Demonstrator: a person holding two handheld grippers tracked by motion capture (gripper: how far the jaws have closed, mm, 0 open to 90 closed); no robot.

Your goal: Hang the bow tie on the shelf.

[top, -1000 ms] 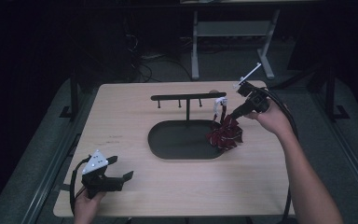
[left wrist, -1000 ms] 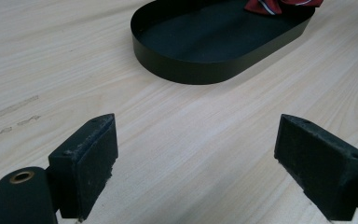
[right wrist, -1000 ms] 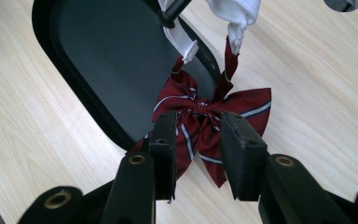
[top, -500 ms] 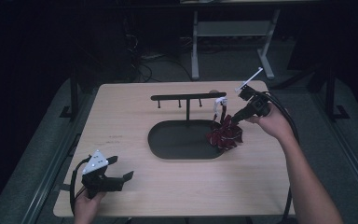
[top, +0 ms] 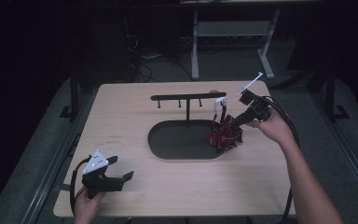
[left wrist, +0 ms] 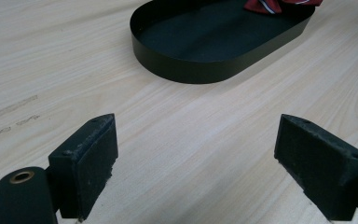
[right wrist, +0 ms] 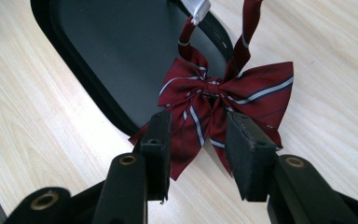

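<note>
My right gripper (right wrist: 198,144) hovered over the striped red bow tie (right wrist: 223,107), whose strap hung from the end of the black rack (top: 189,98); the bow rested on the rim of the oval tray (top: 168,140). My fingers (right wrist: 156,140) had just been opening, pads off the cloth: the hanging looked done, withdrawal left. Against the earlier frame, the bow tie lay unchanged. My left gripper (top: 109,175) idled wide near the desk (top: 121,116) edge, well apart from the tray.

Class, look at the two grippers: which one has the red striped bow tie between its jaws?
The right gripper: the bow tie lies between its jaws at the tray's edge. The left gripper has bare table between its jaws.
</note>
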